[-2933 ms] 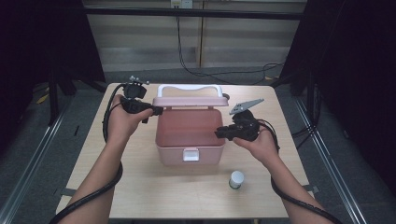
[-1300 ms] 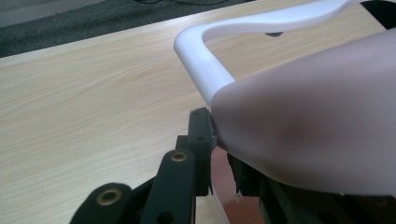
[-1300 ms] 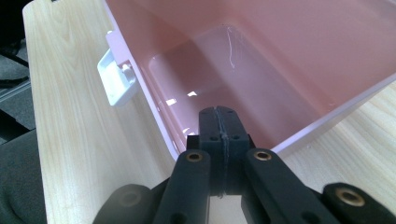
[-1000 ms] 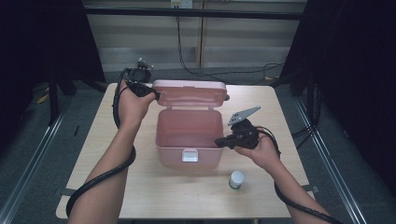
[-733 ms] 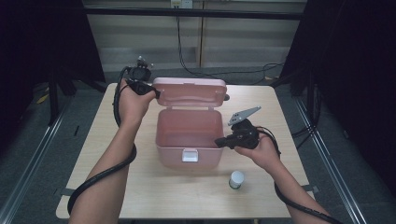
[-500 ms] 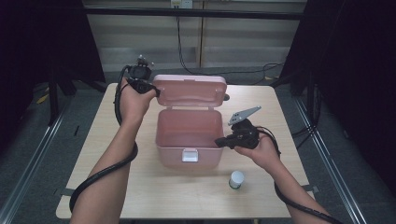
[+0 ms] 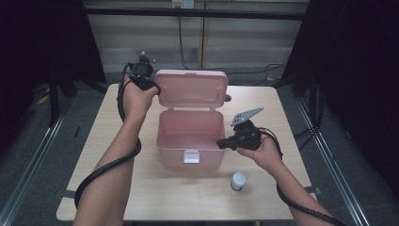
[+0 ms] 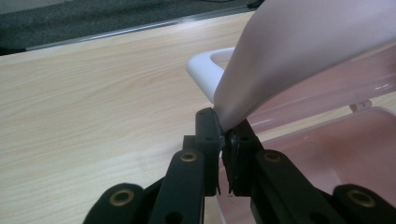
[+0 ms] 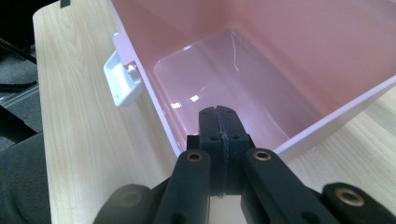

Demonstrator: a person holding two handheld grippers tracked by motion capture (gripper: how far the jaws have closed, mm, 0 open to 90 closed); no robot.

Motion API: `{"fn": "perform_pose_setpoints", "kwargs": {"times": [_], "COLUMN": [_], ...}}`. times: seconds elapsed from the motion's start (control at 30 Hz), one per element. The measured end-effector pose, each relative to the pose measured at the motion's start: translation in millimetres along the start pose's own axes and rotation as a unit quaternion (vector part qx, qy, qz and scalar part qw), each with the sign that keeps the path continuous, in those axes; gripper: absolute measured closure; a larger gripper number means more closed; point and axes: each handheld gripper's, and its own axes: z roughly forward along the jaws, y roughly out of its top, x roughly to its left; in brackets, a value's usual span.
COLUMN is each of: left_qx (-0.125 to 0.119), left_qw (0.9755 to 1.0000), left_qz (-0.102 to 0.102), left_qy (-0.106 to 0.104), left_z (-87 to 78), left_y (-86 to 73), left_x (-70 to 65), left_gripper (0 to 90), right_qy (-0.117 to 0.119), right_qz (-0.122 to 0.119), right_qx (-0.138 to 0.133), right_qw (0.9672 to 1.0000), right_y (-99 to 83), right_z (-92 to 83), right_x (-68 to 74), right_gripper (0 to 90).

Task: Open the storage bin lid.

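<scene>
A pink plastic box (image 7: 171,157) stands open in the middle of the table, empty inside. Its lid (image 7: 190,89) stands upright at the back. My left gripper (image 7: 156,89) is shut on the lid's upper left corner. In the left gripper view the left gripper (image 8: 223,133) pinches the lid's (image 8: 299,56) thin edge, and its jaws have just been closing a little further on it. The white handle (image 8: 205,70) shows behind. My right gripper (image 7: 220,142) is shut with nothing in it, its tip against the box's right wall. In the right gripper view the right gripper (image 9: 219,114) points over the rim (image 9: 159,107) into the box.
A small bottle with a white cap (image 7: 238,181) stands on the table in front of the box, near my right hand. The white latch (image 7: 191,157) hangs on the box's front wall. Dark floor and rails surround the table (image 7: 94,141).
The lid, down at first, has been swung up and back by my left gripper, and in the last second it tipped slightly further back. My right gripper has stayed put.
</scene>
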Motion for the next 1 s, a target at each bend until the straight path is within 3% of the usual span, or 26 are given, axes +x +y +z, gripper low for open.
{"fn": "perform_pose_setpoints", "kwargs": {"times": [1.0], "left_qx": [0.003], "left_qw": [0.9999], "left_qz": [-0.012], "left_qy": [-0.001], "left_z": [18.5], "left_y": [16.3], "left_x": [9.4], "left_gripper": [87.7], "right_qy": [0.014], "right_qz": [0.002], "right_qx": [-0.005], "right_qw": [0.9999], "right_y": [-1.2], "right_z": [6.1], "right_x": [-2.5], "right_gripper": [90.0]}}
